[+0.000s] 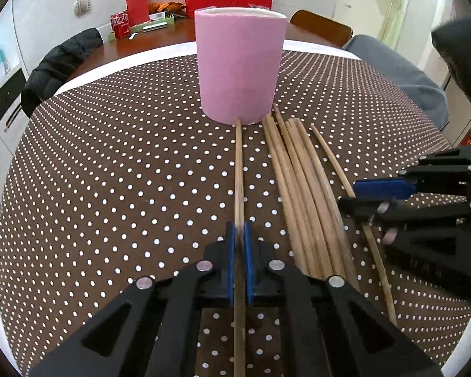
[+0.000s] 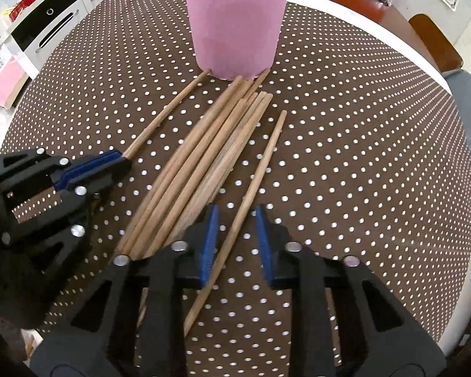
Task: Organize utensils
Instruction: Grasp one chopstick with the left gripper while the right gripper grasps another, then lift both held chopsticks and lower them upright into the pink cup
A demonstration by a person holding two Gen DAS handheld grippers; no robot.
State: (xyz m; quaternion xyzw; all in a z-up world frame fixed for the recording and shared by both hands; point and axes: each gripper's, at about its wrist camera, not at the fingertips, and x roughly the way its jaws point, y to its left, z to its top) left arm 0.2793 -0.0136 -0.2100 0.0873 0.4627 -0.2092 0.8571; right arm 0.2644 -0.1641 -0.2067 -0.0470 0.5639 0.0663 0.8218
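Note:
A tall pink cup (image 1: 239, 66) stands on the brown polka-dot tablecloth (image 1: 125, 172); it also shows in the right wrist view (image 2: 235, 22). My left gripper (image 1: 239, 232) is shut on one wooden chopstick (image 1: 238, 163) whose far tip touches the cup's base. A bundle of several chopsticks (image 1: 301, 188) lies to its right, seen too in the right wrist view (image 2: 201, 163). My right gripper (image 2: 234, 220) is open, its jaws on either side of a single chopstick (image 2: 251, 188) lying on the cloth. The left gripper (image 2: 119, 158) shows at the left of the right wrist view, the right gripper (image 1: 351, 193) at the right of the left wrist view.
A dark jacket (image 1: 59, 66) hangs on a chair at the far left. Red boxes and clutter (image 1: 141, 15) sit on the wooden table behind. A grey cushion (image 1: 402, 75) lies at the right. White cabinets (image 2: 47, 28) stand beyond the table.

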